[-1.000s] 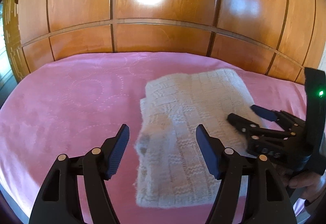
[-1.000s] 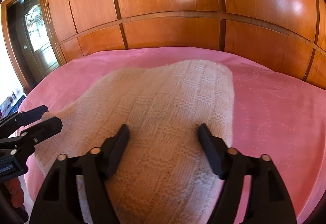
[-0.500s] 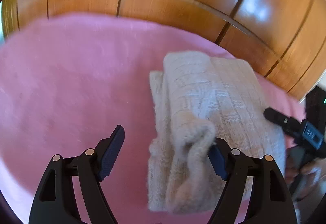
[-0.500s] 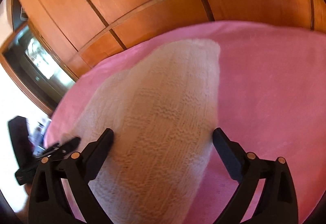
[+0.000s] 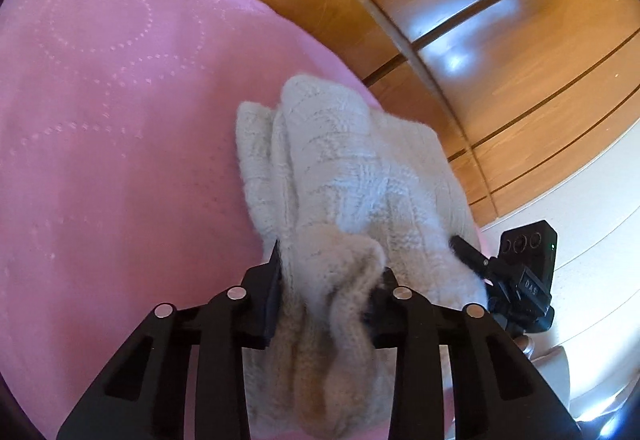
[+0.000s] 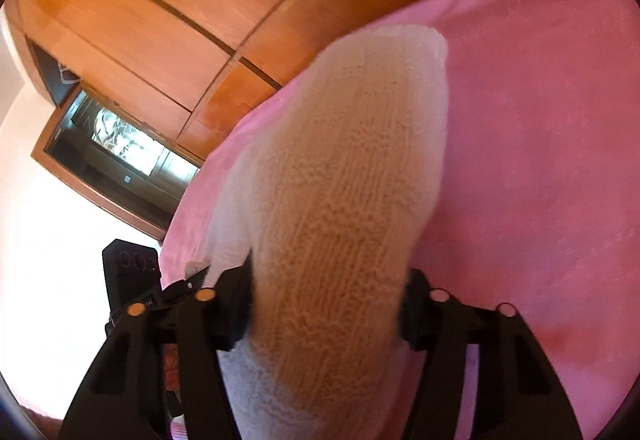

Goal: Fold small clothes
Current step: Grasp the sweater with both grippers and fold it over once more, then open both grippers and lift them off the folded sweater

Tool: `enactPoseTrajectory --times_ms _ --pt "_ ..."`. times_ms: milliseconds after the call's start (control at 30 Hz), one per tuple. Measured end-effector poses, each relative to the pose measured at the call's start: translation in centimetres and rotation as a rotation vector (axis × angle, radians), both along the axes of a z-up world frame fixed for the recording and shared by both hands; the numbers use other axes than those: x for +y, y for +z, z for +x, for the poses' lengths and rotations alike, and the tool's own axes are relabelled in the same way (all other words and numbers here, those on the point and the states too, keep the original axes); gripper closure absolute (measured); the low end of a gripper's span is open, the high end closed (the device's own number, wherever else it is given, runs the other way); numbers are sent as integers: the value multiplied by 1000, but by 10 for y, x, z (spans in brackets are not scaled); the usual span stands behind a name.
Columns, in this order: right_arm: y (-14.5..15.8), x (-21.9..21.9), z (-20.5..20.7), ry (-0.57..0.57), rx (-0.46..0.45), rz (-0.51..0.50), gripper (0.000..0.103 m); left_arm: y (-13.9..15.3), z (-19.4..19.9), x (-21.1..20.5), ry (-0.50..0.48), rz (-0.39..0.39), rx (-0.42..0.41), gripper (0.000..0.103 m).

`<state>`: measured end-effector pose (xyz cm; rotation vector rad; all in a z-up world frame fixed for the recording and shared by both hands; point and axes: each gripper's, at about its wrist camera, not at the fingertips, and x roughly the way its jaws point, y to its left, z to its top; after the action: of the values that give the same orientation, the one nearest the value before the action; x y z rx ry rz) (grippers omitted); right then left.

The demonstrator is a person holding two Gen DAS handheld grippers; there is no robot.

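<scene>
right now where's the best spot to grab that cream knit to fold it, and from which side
Take the cream knit by its near edge, one corner per gripper, coming in low from the near side of the pink bed cover. That edge is bunched and lifted, so it probably gives something to pinch. Both the left gripper and the right gripper are closing on it there.

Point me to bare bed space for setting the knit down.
Free: pink bedspread left of the cream knit, up to the wood panels; also right of it in the right wrist view. Crowded: near edge, both tongs, left and right, closing on the knit.
</scene>
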<state>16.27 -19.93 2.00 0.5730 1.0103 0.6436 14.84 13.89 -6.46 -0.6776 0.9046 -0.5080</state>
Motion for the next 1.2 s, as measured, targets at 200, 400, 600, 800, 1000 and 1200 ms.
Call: enactPoseTrajectory --times_ms 200,400,600,800,1000,1200 --pt "43 -23 -34 -33 -98 -26 54 33 -20 -37 -78 -51 -67 75" --pt "83 -114 -82 -204 -172 -87 54 58 -20 -143 -266 -71 -110 75" --pt "79 -223 -137 -469 -138 -195 53 70 -12 -272 -448 9 -135 79" --pt "13 -266 -165 -616 18 -281 39 32 -11 -362 -524 318 -125 76" --pt "35 -256 -171 -654 -42 -399 23 56 -30 -362 -452 443 -208 66" --pt "86 -221 -189 -632 -197 -515 40 67 -64 -341 -358 493 -278 63"
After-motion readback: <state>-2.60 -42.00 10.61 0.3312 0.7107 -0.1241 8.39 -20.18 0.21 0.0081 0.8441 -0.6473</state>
